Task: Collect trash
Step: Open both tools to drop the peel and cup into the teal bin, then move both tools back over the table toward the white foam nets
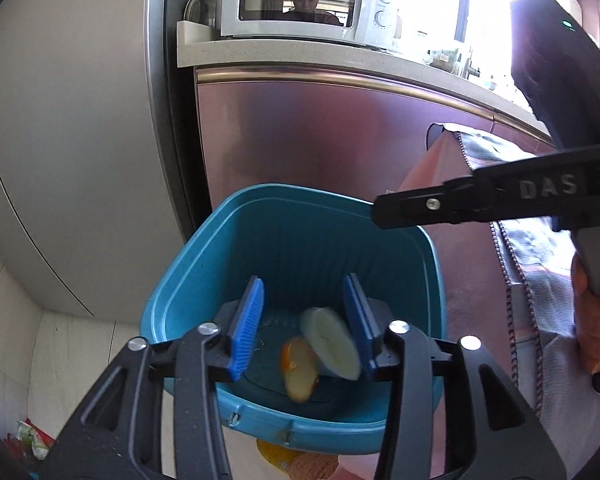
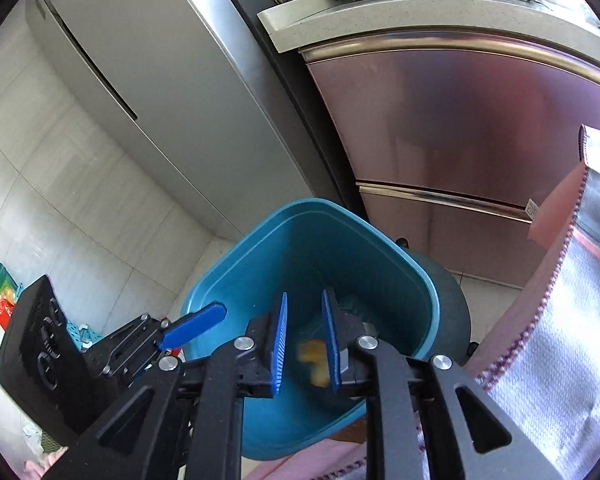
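A blue bin (image 1: 284,194) stands on the floor under both grippers. My left gripper (image 1: 304,284) hangs over its mouth with the blue pads well apart. A white slice (image 1: 332,344) leans by the right pad, and a blurred orange peel (image 1: 300,368) is below it inside the bin. In the right wrist view my right gripper (image 2: 305,296) is also over the bin (image 2: 312,204), its pads a narrow gap apart. A blurred yellow scrap (image 2: 314,358) shows low between them, pressed by neither. One blue finger of the left tool (image 2: 196,324) shows at the left.
A grey fridge (image 1: 80,140) and a pinkish steel cabinet (image 1: 320,128) stand behind the bin, with a microwave (image 1: 300,0) on the counter. A pink and grey cloth (image 1: 480,280) hangs at the right. A hand (image 1: 596,320) holds the right tool. Packets (image 2: 4,296) lie on the tiled floor.
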`<action>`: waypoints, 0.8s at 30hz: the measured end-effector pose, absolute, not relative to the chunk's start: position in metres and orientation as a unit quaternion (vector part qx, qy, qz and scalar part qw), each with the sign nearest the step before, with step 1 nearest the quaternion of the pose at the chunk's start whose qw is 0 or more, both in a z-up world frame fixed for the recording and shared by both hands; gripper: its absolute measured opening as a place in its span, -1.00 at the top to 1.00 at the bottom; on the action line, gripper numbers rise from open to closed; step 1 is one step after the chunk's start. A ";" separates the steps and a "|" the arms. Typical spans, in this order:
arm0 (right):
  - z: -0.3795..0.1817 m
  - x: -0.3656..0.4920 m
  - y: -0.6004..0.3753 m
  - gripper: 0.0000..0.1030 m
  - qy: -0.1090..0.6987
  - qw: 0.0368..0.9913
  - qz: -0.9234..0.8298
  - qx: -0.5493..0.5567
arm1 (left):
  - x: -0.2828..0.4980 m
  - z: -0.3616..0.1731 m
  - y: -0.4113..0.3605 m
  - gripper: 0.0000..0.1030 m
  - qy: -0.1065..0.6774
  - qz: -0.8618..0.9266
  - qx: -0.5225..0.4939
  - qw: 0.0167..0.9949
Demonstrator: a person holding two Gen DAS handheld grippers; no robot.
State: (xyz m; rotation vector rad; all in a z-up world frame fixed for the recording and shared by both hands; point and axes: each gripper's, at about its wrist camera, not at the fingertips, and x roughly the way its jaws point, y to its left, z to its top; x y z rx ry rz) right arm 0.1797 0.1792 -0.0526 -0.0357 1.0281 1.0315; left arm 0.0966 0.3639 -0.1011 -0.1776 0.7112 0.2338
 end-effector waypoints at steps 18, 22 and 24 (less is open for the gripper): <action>-0.009 0.126 0.050 0.26 0.381 0.793 0.475 0.020 | 0.040 -0.044 0.285 -0.25 0.262 0.055 -0.080 0.960; 0.000 0.109 -0.005 0.16 0.356 0.820 0.448 0.035 | 0.034 -0.027 0.246 -0.38 0.240 0.008 -0.070 0.968; 0.003 0.098 -0.034 0.13 0.345 0.835 0.427 0.043 | 0.034 -0.022 0.223 -0.42 0.234 -0.020 -0.061 0.970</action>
